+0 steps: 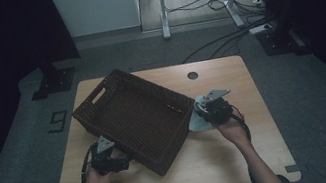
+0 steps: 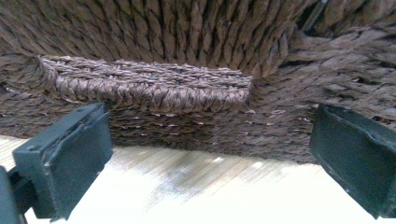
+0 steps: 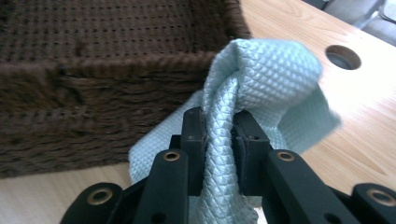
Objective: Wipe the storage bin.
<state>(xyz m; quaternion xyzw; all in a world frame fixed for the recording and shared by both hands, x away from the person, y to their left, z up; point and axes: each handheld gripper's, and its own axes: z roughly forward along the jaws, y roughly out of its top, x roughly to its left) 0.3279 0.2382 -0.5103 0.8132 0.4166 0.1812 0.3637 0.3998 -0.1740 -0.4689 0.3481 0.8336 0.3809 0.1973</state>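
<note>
pale-blue cloth (image 3: 261, 79) between right tongs (image 3: 219, 126)

Grey floor (image 1: 109, 55) w/ cables (image 1: 221, 2) — white cabinet (image 1: 95, 7), dim light.

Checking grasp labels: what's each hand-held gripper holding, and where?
Right hand-held gripper: shut on the light blue cloth, pinching a bunched fold. Left hand-held gripper: open, holds nothing, facing the wicker basket wall.

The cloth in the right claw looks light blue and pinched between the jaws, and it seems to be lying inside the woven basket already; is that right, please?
Not quite. The cloth is light blue and pinched in the right claw, but it is outside the woven basket, beside its wall over the table. The right gripper view shows this, and the high view agrees.
</note>
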